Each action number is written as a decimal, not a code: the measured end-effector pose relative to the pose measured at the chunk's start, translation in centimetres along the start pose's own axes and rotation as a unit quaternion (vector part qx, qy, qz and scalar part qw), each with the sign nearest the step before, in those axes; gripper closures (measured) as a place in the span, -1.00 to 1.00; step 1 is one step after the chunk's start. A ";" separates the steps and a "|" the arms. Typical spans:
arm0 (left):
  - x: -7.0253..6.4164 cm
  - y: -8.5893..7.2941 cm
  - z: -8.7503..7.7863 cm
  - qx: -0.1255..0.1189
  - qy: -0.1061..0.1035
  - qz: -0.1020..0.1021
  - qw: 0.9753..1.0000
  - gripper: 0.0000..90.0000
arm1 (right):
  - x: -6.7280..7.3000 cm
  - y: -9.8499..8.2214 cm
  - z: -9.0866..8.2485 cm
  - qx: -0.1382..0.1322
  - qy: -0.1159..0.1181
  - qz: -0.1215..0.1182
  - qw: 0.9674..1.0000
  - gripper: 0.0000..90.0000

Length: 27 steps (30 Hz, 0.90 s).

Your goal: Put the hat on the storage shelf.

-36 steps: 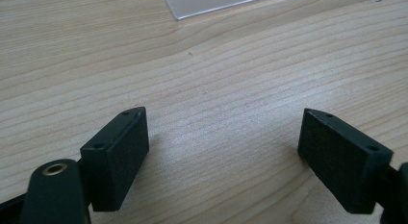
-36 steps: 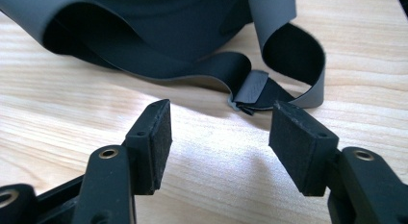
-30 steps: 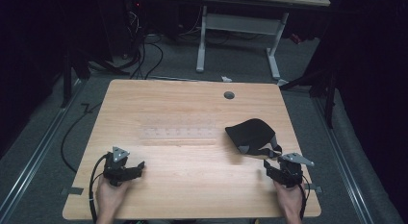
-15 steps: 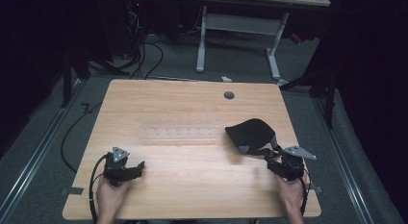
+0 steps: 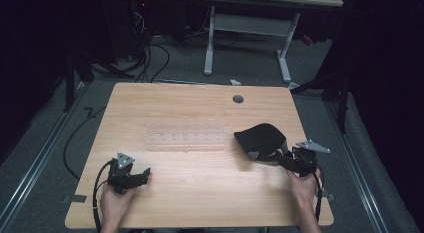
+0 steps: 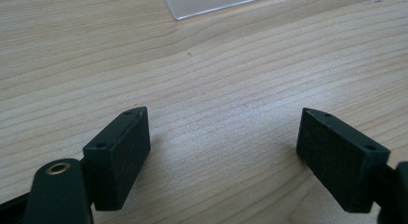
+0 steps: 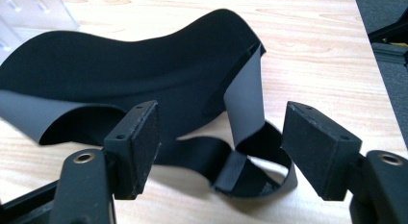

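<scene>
Right gripper [image 7: 219,147], jaws just opened, straddles black eye mask's strap [image 7: 250,178].

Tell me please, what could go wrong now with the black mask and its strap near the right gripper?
1. The strap lies looped and twisted between the open pads of the right gripper, whose jaws have just been opening. Closing now might catch a single fold, so the black mask could hang crooked.
2. The mask sits near the right edge of the table; a pull toward that side might drag it off.
</scene>
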State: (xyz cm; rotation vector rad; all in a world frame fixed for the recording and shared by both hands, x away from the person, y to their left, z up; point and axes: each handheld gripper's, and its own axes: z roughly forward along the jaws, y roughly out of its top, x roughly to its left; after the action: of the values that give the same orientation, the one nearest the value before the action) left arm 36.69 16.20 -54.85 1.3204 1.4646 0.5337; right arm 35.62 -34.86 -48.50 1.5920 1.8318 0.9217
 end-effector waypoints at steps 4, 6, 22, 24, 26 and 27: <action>0.0 0.0 0.0 0.000 0.000 0.000 1.000 -0.56 | -0.1 0.6 0.5 -0.004 0.005 0.002 1.000 -0.34; 0.0 0.0 0.0 0.000 0.000 0.000 1.000 -0.56 | -0.1 1.1 0.8 0.001 0.006 0.002 1.000 -0.35; 0.0 0.0 0.0 0.000 0.000 0.000 1.000 -0.56 | -0.7 2.2 3.0 0.005 0.023 0.017 1.000 -0.36; 0.0 0.0 0.0 0.000 0.000 0.000 1.000 -0.56 | -1.0 2.2 3.4 0.003 0.020 0.029 0.999 -0.35; 0.0 0.0 0.0 0.000 0.000 0.000 1.000 -0.56 | -1.1 2.3 3.5 0.001 0.019 0.031 0.999 -0.35; 0.0 0.0 0.0 0.000 0.000 0.000 1.000 -0.56 | -1.3 2.3 3.6 -0.001 0.018 0.031 0.999 -0.35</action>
State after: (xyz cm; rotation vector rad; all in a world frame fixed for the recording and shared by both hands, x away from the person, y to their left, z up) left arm 36.69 16.20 -54.85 1.3212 1.4637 0.5336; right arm 39.95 -35.43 -48.98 1.6493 1.8134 0.9865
